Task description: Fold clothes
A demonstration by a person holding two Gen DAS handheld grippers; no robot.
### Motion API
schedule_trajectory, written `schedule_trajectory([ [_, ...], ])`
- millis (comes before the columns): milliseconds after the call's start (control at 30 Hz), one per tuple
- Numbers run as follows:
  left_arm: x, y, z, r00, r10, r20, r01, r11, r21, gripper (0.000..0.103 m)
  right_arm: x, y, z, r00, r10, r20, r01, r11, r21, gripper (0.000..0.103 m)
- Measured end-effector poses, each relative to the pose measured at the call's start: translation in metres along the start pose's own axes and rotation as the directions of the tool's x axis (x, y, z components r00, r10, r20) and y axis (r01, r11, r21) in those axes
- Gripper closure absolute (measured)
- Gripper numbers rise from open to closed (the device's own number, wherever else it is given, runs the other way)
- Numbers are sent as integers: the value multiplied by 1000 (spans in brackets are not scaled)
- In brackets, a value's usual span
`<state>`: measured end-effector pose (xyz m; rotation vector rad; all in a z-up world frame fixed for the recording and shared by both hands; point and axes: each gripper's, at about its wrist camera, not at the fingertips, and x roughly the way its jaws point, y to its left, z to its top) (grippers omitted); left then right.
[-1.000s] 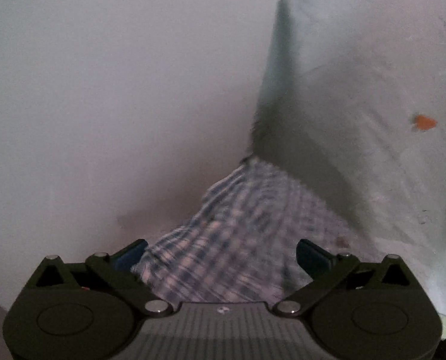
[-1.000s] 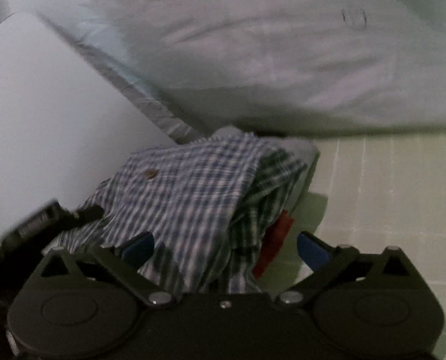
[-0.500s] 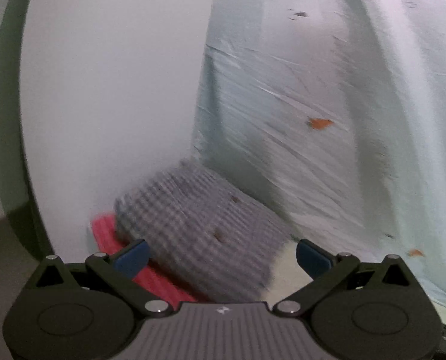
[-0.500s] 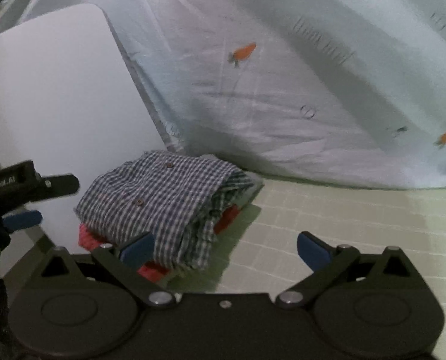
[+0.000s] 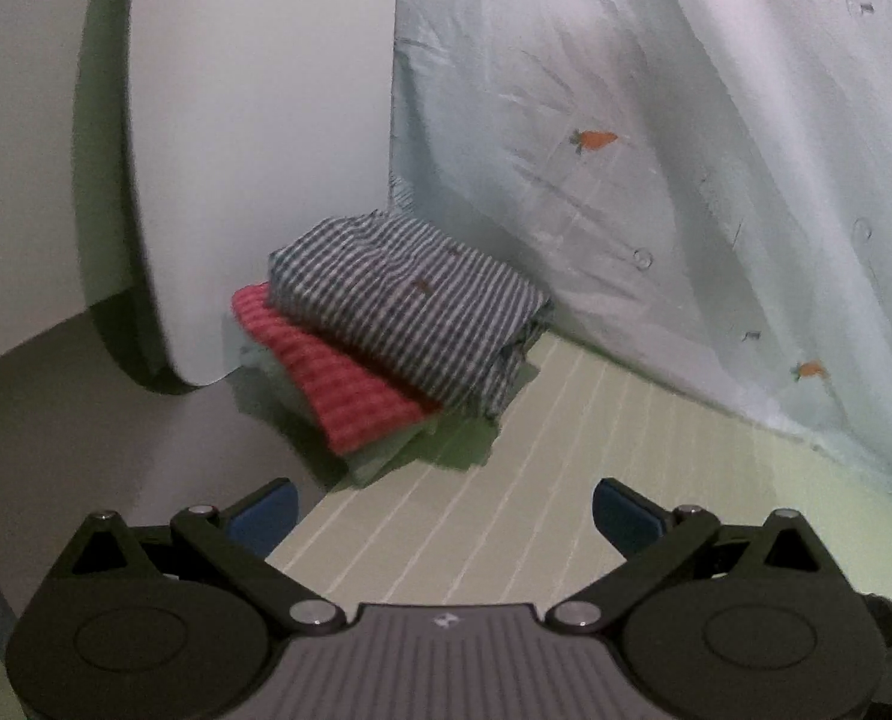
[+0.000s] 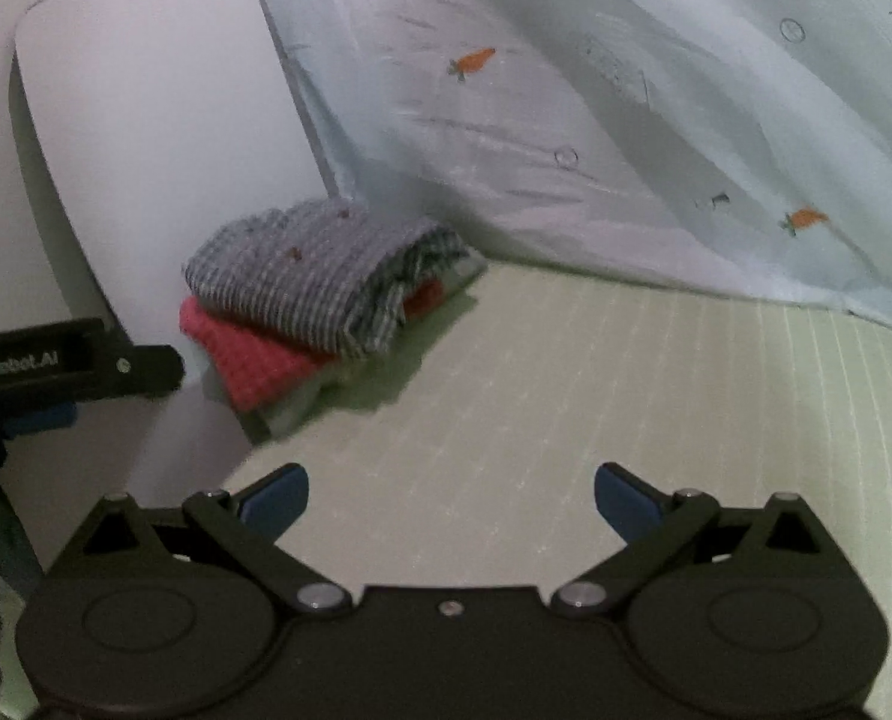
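Left wrist view: left gripper [image 5: 443, 507], jaws apart, nothing between them, lower frame. Folded checked shirt [image 5: 404, 306], centre frame, topmost on a stack over a red folded garment [image 5: 338, 384] and a pale one [image 5: 380, 459]. Stack rests on a pale green mat [image 5: 565, 480], against a white panel [image 5: 254, 120] and carrot-print sheet [image 5: 655, 150]. Right wrist view: right gripper [image 6: 451, 498], jaws apart, empty; stack left of centre.

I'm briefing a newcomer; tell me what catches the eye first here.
A stack of folded clothes sits in the corner: a checked shirt on top, a red garment beneath it. Behind hangs a pale carrot-print sheet. Both the left hand-held gripper and right hand-held gripper are open and empty.
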<state>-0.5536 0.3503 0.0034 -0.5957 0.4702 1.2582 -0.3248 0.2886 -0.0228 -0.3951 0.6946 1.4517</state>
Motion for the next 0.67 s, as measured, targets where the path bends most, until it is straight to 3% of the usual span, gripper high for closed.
schedule_trajectory([
  [667,-12,12,-12,1000,-2,-4,2,1000,24,0,-15,3,-9,999,-27,22,27,999,-20,0],
])
